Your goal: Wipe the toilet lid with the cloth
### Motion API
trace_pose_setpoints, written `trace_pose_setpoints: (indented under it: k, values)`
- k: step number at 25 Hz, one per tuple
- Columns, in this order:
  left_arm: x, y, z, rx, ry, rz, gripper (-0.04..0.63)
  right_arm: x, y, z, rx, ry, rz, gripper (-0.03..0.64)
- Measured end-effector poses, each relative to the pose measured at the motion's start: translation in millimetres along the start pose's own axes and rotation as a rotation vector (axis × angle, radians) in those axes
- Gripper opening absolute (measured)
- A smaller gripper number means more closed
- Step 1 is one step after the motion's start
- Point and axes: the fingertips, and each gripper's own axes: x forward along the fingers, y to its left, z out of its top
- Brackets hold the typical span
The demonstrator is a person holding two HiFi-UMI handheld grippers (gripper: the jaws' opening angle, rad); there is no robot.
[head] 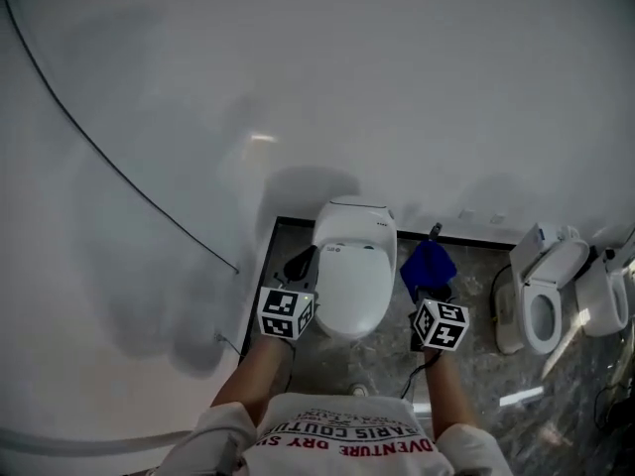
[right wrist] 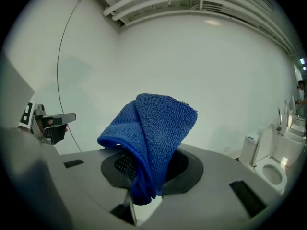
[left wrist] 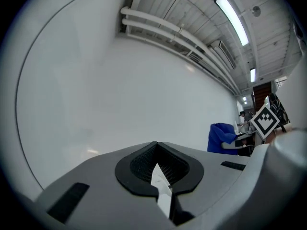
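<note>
While the right gripper (right wrist: 144, 195) pinches a folded blue cloth (right wrist: 156, 128) just right of the closed lid (head: 352, 281), the left gripper (left wrist: 160, 188) is closed on nothing. The cloth looks soft, light and likely to bunch, so a grip on its fold suits. The wall (head: 298, 67) stands close behind, and a second toilet (head: 544, 300) stands well right.

The fluffy terry cloth (right wrist: 156, 133) is deep blue. The closed oval toilet lid (head: 352, 286) is plain glossy white, and the wall (head: 298, 87) behind it is pale grey-white. The stone floor (head: 476, 365) is dark grey with lighter marbling. The left gripper (left wrist: 158, 174) and right gripper (right wrist: 144, 193) are grey with black ribbed pads. Their cubes (head: 286, 312) carry black-and-white square markers.
</note>
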Motion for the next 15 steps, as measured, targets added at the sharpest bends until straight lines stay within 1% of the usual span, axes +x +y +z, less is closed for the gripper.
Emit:
trace_pose_setpoints:
  k: [4,7,9,11,15]
  values:
    - [-9.7,13.3,46.0,0.026,-0.07,0.032,0.006,-16.5,-2.6,39.8,-0.018,-0.087,-0.005,0.087]
    - [-15.5,16.5,68.7,0.026,-0.084,0.055,0.006,-26.2,-6.8,64.5,-0.054,-0.129,0.008,0.087]
    - [-19.9,17.5,75.5,0.027,-0.091,0.063,0.006,-31.2,-7.3,72.9,-0.064,-0.154,0.015,0.087]
    - [-22.0,12.3,76.7,0.046,-0.088,0.061,0.006,-35.4,-8.7,75.6,-0.065,-0.168,0.021,0.087]
    - [-19.7,-5.0,68.1,0.092,-0.071,0.041,0.006,-36.1,-9.1,66.4,-0.071,-0.157,0.037,0.087]
